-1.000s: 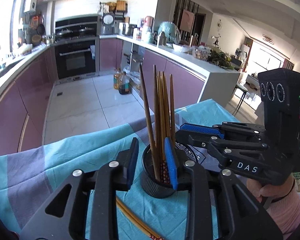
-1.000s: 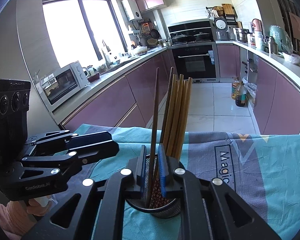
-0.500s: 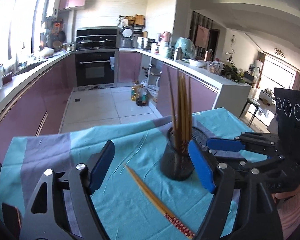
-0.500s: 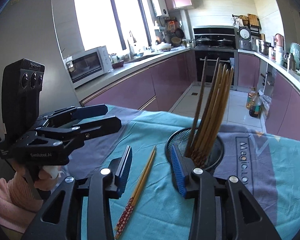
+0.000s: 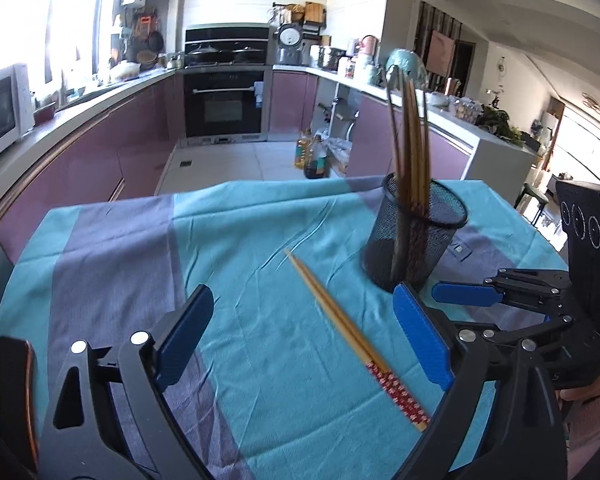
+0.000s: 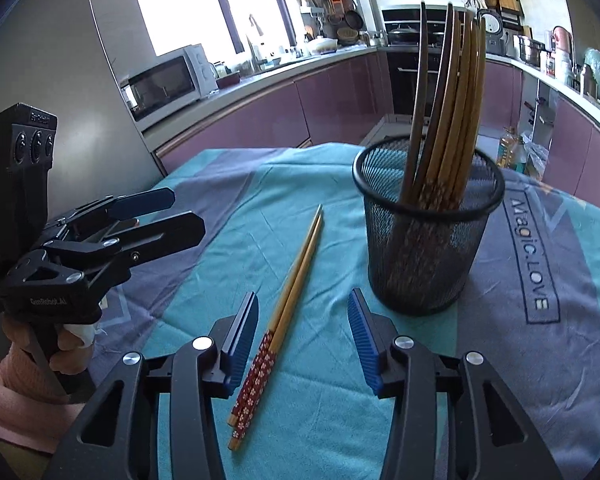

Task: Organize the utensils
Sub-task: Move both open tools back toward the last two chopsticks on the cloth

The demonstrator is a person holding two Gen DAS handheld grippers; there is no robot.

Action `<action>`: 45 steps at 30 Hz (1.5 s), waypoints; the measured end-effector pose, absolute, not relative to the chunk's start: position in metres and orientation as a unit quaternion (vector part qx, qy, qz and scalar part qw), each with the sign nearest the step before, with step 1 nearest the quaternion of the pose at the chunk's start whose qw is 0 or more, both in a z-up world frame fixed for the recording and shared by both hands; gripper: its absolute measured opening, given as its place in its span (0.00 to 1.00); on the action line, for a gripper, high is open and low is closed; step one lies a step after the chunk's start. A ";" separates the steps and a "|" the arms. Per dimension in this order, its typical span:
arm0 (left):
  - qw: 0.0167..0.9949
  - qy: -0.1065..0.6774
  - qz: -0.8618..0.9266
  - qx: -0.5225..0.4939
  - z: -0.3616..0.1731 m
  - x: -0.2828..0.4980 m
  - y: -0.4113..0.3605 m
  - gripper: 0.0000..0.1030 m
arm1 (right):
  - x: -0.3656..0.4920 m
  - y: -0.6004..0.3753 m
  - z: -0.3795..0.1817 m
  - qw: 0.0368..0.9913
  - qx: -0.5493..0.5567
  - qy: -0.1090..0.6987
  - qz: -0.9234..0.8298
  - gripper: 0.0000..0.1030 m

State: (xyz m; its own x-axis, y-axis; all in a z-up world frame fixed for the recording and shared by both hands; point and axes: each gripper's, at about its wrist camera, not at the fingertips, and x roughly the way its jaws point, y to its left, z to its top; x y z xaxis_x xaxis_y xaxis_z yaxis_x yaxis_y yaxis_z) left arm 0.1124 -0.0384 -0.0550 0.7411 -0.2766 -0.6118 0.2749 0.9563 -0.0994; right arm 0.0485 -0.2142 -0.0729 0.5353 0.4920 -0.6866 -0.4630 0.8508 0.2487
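Left wrist view: left claw (image 5: pixel 300 344) released, jaws opening, nothing gripped. Chopstick pair (image 5: pixel 342 326) flat on table (image 5: pixel 236 240), just beside mesh holder (image 5: pixel 414 236); tips away from camera, patterned ends near.

Right wrist view: right claw (image 6: pixel 302 340) opening, straddles pair (image 6: pixel 288 300) untouched. Judged light, stiff, slippery; grip mid-shaft.
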 end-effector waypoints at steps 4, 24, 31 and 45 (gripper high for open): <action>0.931 0.339 -0.136 -0.001 -0.065 0.112 -0.036 0.87 | 0.048 -0.211 -0.084 0.869 0.015 0.413 0.271 0.43; 0.923 0.366 -0.118 0.010 -0.090 0.112 -0.036 0.83 | 0.046 -0.188 -0.105 0.866 -0.011 0.430 0.255 0.43; 0.922 0.369 -0.119 0.013 -0.094 0.112 -0.038 0.82 | 0.047 -0.185 -0.107 0.869 -0.020 0.430 0.243 0.43; 0.907 0.395 -0.142 0.034 -0.107 0.121 -0.056 0.75 | 0.051 -0.194 -0.106 0.871 -0.010 0.435 0.227 0.42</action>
State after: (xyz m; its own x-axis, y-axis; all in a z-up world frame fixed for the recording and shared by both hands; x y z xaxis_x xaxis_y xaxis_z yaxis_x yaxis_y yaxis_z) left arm 0.1213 -0.0565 -0.1073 0.6480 -0.2310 -0.7258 0.2851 0.9572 -0.0501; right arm 0.0513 -0.1942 -0.1062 0.5185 0.3875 -0.7622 -0.4046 0.8965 0.1805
